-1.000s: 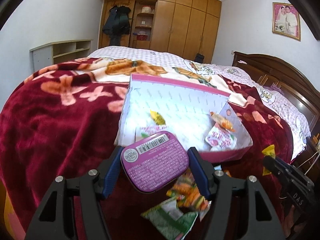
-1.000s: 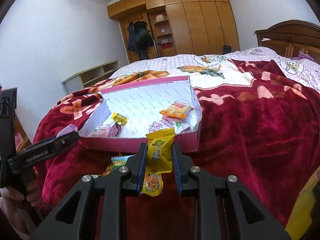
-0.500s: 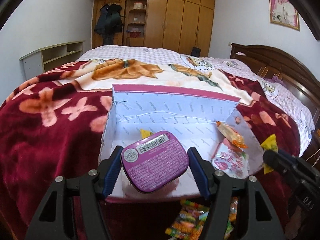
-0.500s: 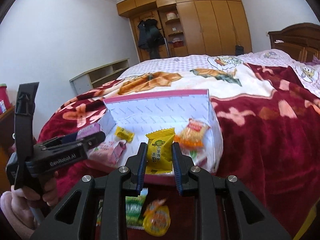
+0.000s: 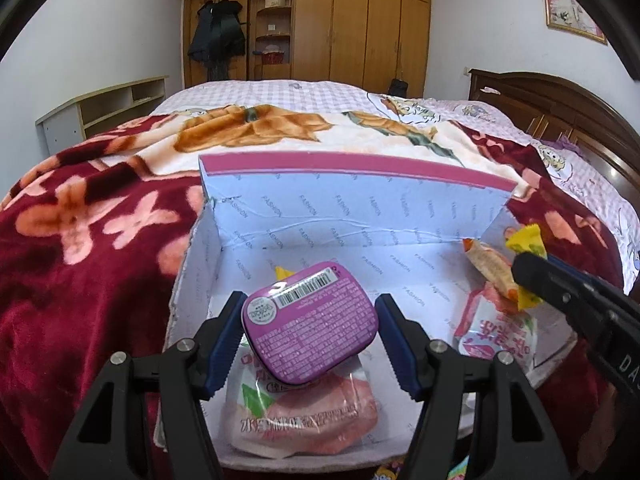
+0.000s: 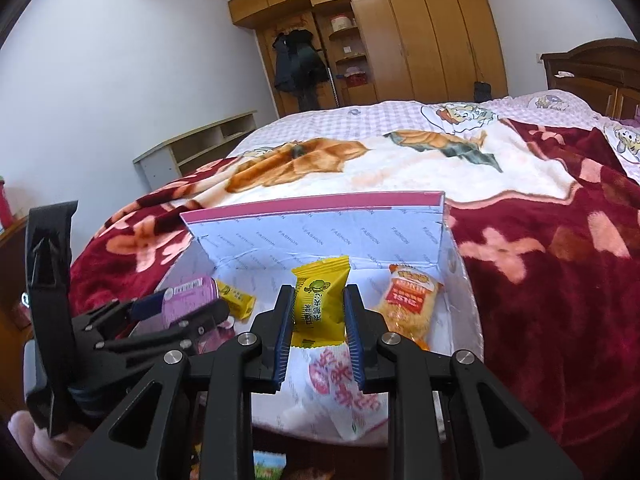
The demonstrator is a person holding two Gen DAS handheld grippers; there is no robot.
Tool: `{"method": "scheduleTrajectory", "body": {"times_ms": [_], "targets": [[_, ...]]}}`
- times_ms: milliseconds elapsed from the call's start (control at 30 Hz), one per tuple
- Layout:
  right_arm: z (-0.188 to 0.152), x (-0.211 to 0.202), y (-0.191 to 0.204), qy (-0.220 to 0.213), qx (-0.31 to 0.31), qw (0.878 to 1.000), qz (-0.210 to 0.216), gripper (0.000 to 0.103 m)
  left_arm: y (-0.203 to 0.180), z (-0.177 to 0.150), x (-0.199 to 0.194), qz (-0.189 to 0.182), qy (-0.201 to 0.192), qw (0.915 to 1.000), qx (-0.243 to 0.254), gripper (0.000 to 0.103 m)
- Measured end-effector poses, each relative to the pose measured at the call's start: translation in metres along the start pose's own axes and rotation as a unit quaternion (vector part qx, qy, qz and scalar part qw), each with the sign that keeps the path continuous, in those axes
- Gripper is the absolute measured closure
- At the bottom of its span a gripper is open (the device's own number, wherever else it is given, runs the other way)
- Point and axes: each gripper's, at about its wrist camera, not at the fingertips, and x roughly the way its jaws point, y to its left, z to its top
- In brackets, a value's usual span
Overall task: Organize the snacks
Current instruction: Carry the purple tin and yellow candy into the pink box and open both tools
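- The left gripper (image 5: 310, 334) is pinching a purple tin (image 5: 310, 322) between its blue fingers, hovering over the near left part of the open box (image 5: 352, 208) lying on the bed's red blanket (image 5: 80, 240).
- The right gripper (image 6: 318, 326) is squeezing a yellow candy packet (image 6: 320, 304) above the box's right half.
- Already lying inside are a pink pouch (image 5: 304, 416) under the tin, an orange snack bag (image 6: 408, 304) at the right, and a small yellow sweet (image 6: 236, 300) further back.
- Both hands seem to be at the dropping-in step; next, each should be lowering and letting go over bare floor.
- More wrappers are possibly waiting below the near edge, though that corner is too cut off to be sure.
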Motion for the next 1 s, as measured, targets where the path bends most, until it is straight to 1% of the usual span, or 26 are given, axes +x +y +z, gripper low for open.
{"method": "scheduleTrajectory", "body": {"times_ms": [200, 433, 633, 1000], "targets": [[0.005, 0.017, -0.006, 0.007, 0.002, 1.0, -0.006, 0.077, 0.002, 0.0, 0.009, 0.01, 0.003, 0.9999, -0.001, 0.034], [0.008, 0.03, -0.012, 0.014, 0.007, 1.0, -0.011, 0.077, 0.006, 0.001, 0.018, 0.01, 0.012, 0.9998, -0.011, 0.034], [0.012, 0.041, -0.012, 0.021, 0.004, 1.0, -0.012, 0.077, 0.009, 0.003, 0.023, 0.017, 0.013, 0.9997, -0.015, 0.034], [0.009, 0.056, -0.02, 0.035, 0.016, 0.999, -0.016, 0.077, 0.007, 0.003, 0.029, 0.033, 0.022, 0.9991, -0.015, 0.034]]}}
